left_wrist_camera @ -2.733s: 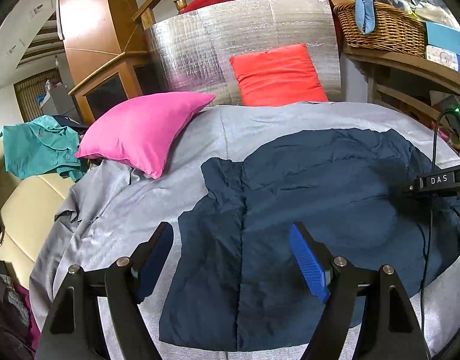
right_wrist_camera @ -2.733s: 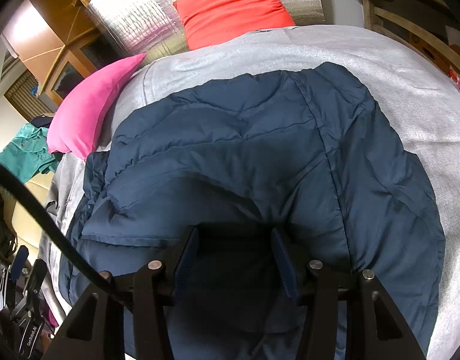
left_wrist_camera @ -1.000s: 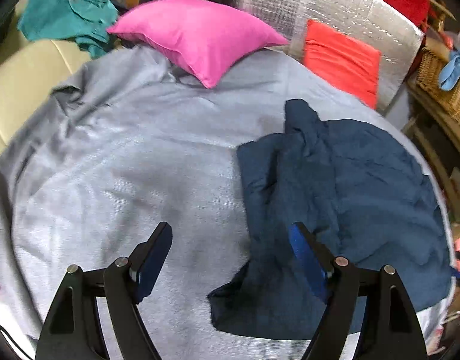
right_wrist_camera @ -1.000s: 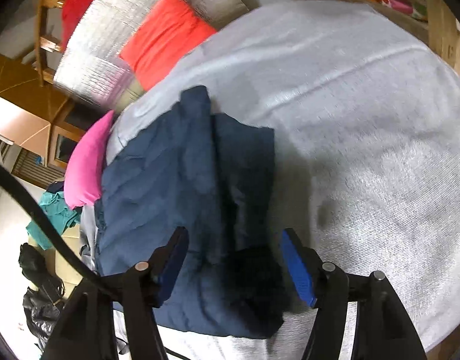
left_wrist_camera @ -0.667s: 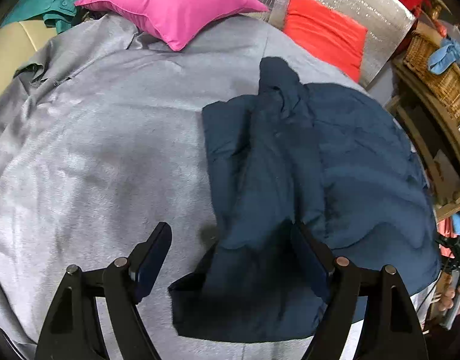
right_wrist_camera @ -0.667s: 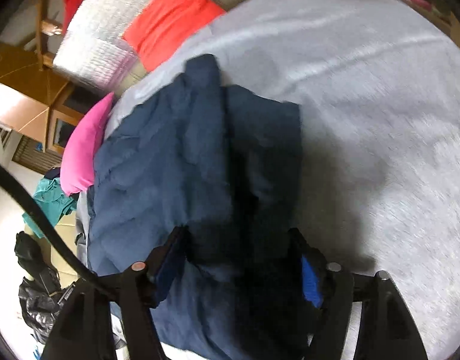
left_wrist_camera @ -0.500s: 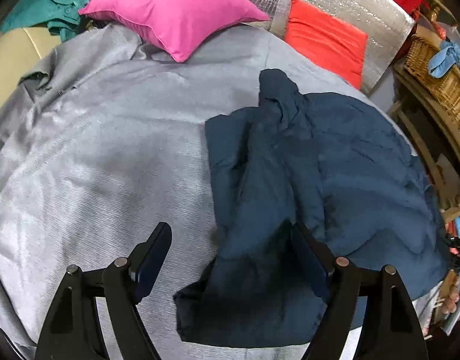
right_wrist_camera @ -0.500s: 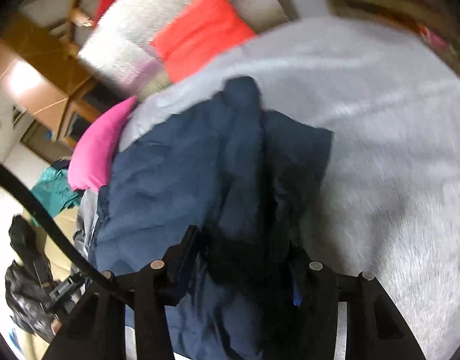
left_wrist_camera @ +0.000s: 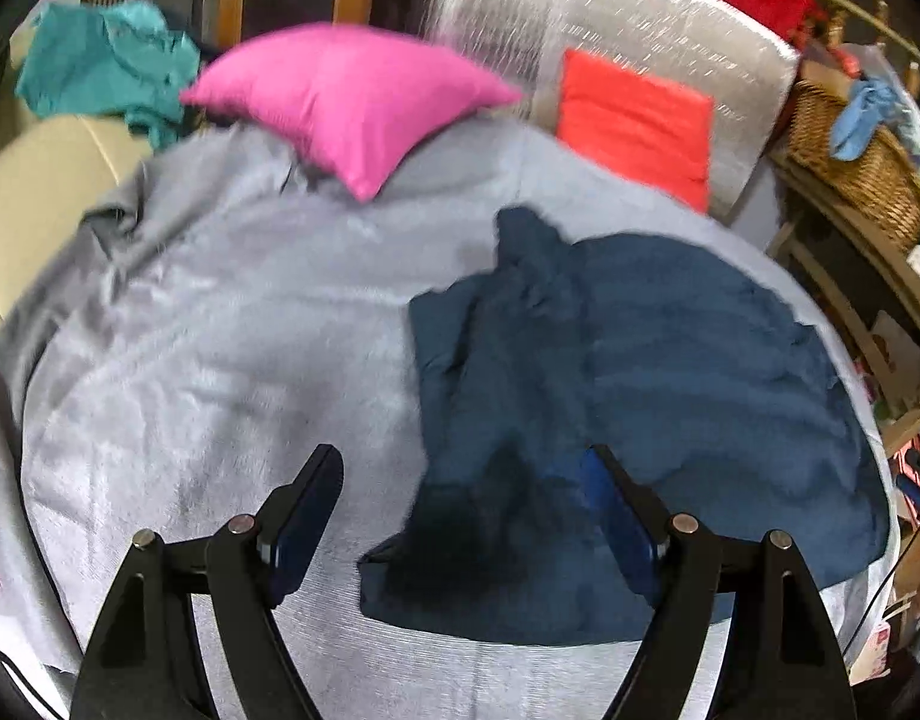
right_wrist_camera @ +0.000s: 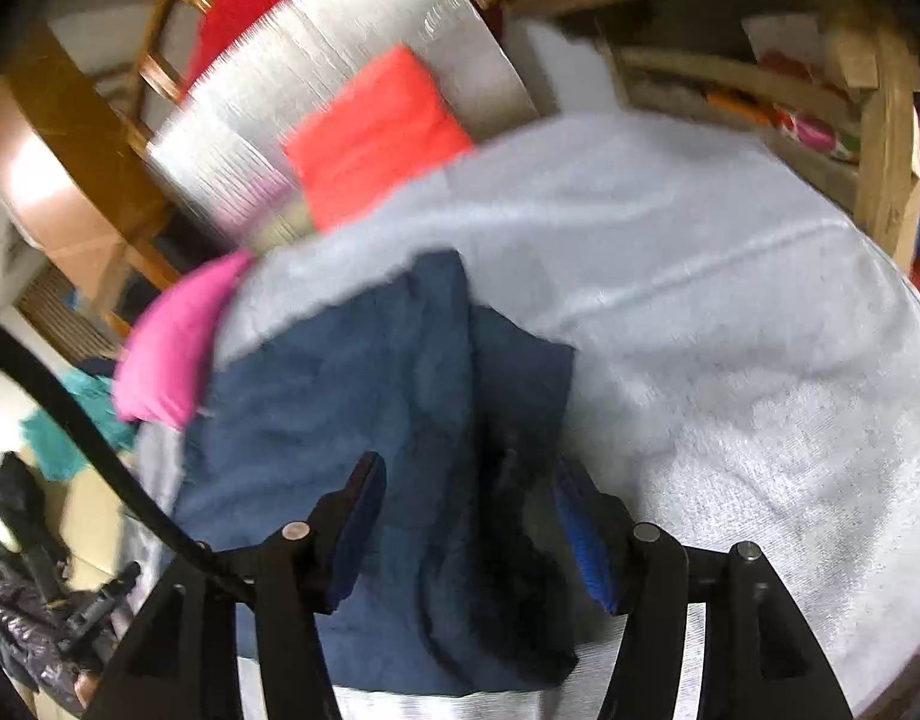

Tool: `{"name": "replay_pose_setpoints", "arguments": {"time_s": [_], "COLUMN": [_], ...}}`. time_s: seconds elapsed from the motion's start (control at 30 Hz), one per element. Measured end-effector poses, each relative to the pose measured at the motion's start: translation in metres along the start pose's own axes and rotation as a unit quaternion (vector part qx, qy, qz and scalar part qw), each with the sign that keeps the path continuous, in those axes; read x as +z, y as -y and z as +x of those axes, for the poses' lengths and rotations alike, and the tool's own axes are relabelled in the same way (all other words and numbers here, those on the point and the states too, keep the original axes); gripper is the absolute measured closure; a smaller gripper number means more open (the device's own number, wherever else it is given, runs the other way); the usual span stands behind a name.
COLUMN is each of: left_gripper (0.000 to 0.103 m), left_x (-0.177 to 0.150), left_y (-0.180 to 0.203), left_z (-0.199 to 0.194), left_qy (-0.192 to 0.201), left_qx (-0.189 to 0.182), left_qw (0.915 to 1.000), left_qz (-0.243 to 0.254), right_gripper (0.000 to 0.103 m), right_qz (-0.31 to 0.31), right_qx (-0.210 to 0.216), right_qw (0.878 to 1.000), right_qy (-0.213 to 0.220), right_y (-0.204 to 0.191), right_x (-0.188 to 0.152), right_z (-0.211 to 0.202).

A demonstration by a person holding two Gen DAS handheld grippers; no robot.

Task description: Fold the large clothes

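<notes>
**One navy jacket, two grippers, two cushions**

One navy padded jacket (left_wrist_camera: 652,396) is lying partly folded on the grey-covered bed (left_wrist_camera: 208,348), its long edge doubled over into a ridge. The left gripper (left_wrist_camera: 460,510) is hovering over the jacket's near corner, jaws spread wide with nothing pinched. The right gripper (right_wrist_camera: 466,516) is straddling the folded ridge; its jaws have just been opening and are not visibly pressing the cloth. Beyond are lying two cushions, one pink cushion (left_wrist_camera: 352,96) and one red cushion (left_wrist_camera: 634,120), plus one teal garment (left_wrist_camera: 106,66) and one wicker basket (left_wrist_camera: 856,162).
</notes>
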State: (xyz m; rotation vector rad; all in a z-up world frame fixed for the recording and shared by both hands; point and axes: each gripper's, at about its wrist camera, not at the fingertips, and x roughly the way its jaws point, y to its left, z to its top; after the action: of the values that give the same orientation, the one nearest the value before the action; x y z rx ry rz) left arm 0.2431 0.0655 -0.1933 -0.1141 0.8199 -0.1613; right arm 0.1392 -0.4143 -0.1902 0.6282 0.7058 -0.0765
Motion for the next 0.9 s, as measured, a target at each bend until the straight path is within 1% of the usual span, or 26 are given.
{"name": "replay_pose_setpoints", "arguments": {"time_s": [0.07,0.13,0.17,0.23,0.3,0.33,0.37,0.4,0.43,0.5,0.53,0.6,0.67,0.73,0.8,0.9], "left_gripper": [0.021,0.021,0.021,0.021,0.020,0.019,0.014,0.009,0.008,0.007,0.007,0.007,0.007,0.008,0.008,0.007], "left_x": [-0.003,-0.006,-0.008,-0.011,-0.016,-0.020,-0.024,-0.026,-0.026,-0.024,-0.023,-0.021,-0.016,-0.010,0.001,0.021], "left_y": [0.014,0.032,0.041,0.054,0.064,0.067,0.067,0.066,0.064,0.060,0.058,0.056,0.057,0.059,0.061,0.066], "left_z": [-0.008,-0.008,-0.005,0.005,0.023,0.035,0.046,0.050,0.052,0.052,0.052,0.050,0.042,0.035,0.030,0.032], "left_qy": [0.016,0.021,0.017,0.001,-0.028,-0.050,-0.069,-0.075,-0.078,-0.081,-0.081,-0.077,-0.060,-0.039,-0.017,0.008], "left_qx": [-0.012,-0.015,-0.010,0.002,0.018,0.029,0.038,0.044,0.046,0.039,0.035,0.033,0.032,0.028,0.023,0.024], "left_qw": [0.9996,0.9986,0.9978,0.9963,0.9938,0.9918,0.9898,0.9891,0.9891,0.9897,0.9901,0.9908,0.9917,0.9928,0.9936,0.9940], "left_qz": [0.018,0.047,0.063,0.086,0.106,0.114,0.118,0.119,0.117,0.111,0.109,0.106,0.109,0.110,0.109,0.106], "right_gripper": [0.043,0.058,0.060,0.061,0.061,0.061,0.061,0.060,0.060,0.060,0.060,0.061,0.061,0.061,0.061,0.061], "right_qz": [-0.023,-0.056,-0.066,-0.082,-0.107,-0.116,-0.126,-0.132,-0.134,-0.141,-0.136,-0.115,-0.097,-0.079,-0.056,-0.026], "right_qx": [0.035,0.060,0.078,0.094,0.089,0.083,0.065,0.047,0.038,0.025,0.025,0.033,0.049,0.065,0.073,0.058], "right_qw": [0.999,0.997,0.994,0.990,0.986,0.984,0.981,0.979,0.978,0.977,0.977,0.979,0.980,0.983,0.987,0.994], "right_qy": [0.002,-0.006,-0.024,-0.061,-0.094,-0.107,-0.131,-0.150,-0.157,-0.160,-0.162,-0.167,-0.168,-0.152,-0.128,-0.089], "right_y": [-0.012,-0.033,-0.042,-0.057,-0.072,-0.076,-0.081,-0.083,-0.083,-0.087,-0.086,-0.082,-0.077,-0.074,-0.067,-0.058], "right_x": [-0.004,-0.015,-0.021,-0.034,-0.047,-0.051,-0.059,-0.063,-0.065,-0.066,-0.065,-0.061,-0.048,-0.040,-0.023,0.004], "right_z": [-0.006,-0.004,0.001,0.017,0.033,0.041,0.055,0.069,0.077,0.082,0.082,0.081,0.077,0.065,0.057,0.055]}}
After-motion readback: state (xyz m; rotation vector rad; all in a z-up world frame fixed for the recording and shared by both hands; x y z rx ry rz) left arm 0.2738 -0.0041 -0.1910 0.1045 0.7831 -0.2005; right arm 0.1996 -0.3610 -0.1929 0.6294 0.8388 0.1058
